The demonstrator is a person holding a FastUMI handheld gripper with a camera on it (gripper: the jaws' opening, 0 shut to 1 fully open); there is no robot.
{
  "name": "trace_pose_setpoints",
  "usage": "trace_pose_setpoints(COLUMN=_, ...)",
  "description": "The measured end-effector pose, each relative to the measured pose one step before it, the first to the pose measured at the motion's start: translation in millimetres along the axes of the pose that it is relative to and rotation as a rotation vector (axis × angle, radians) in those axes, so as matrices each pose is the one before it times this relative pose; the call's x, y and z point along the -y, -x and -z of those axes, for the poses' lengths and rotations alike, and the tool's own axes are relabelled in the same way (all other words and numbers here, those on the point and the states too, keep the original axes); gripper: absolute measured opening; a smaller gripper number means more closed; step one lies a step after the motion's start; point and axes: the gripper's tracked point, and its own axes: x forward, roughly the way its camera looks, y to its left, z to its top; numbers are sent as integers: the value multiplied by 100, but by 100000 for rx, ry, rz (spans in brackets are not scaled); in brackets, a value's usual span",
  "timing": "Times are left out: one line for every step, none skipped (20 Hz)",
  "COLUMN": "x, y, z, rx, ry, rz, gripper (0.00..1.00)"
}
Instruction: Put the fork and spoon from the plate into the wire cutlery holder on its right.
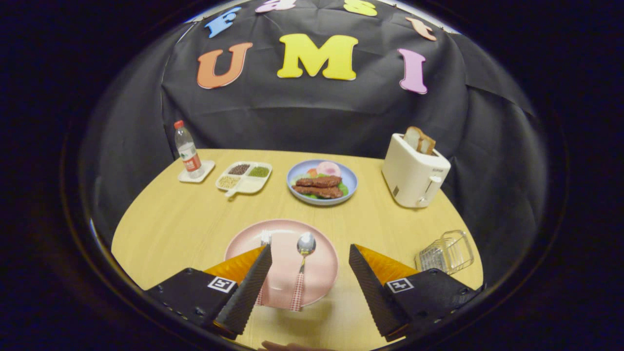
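A pink plate (317,243) lies on the wooden table just ahead of my fingers. On it a spoon (303,263) with a red checked handle lies lengthwise between my two fingers, bowl pointing away. The fork (265,239) lies beside it on the left, mostly hidden behind my left finger (248,287); only its tines and a bit of checked handle show. The wire cutlery holder (446,253) stands to the right of the plate, beyond my right finger (373,287). My gripper (310,253) is open above the plate and holds nothing.
Farther back stand a blue plate of food (321,183), a white toaster (414,173) with bread at the right, a divided tray of grains (243,176), and a water bottle (187,151) on a coaster at the left. The table's front edge is near.
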Motion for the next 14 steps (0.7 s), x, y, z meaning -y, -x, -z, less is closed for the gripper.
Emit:
trace_pose_setpoints(x=-390, y=-850, z=1136, rx=-2491, ry=-352, rz=51, gripper=96)
trace_pose_setpoints(x=-488, y=-937, z=839, rx=-2244, ry=31, rz=-985, gripper=95)
trace_pose_setpoints(x=-86, y=-892, z=752, rx=-2305, ry=27, rz=717, gripper=95)
trace_pose_setpoints(x=-196, y=-950, z=636, rx=-1887, ry=-20, rz=-188, gripper=93)
trace_pose_setpoints(x=131, y=-965, z=616, rx=-1952, ry=241, rz=1052, gripper=93)
trace_pose_setpoints(x=151, y=-873, z=412, rx=-1489, ry=-696, rz=604, gripper=89)
trace_pose_setpoints(x=-44, y=-722, z=664, rx=-3053, ry=-922, rz=98, gripper=87)
trace_pose_setpoints(x=-54, y=-525, z=343, rx=-1877, ry=-1821, rz=229, gripper=81)
trace_pose_setpoints(x=64, y=-562, z=131, rx=-480, ry=-2248, rz=343, gripper=78)
trace_pose_setpoints(x=-164, y=-186, z=88, rx=-1131, ry=-2493, rz=-441, gripper=75)
trace_pose_setpoints(x=-299, y=-182, z=73, rx=-280, ry=-1693, rz=-720, gripper=72)
trace_pose_setpoints(x=-22, y=-171, z=133, rx=-1051, ry=-1105, rz=527, gripper=65)
trace_pose_setpoints(x=-89, y=-240, z=524, rx=-2252, ry=-941, rz=147, gripper=60)
trace_pose_setpoints(x=-383, y=-51, z=396, rx=-2241, ry=-554, rz=-1396, gripper=54)
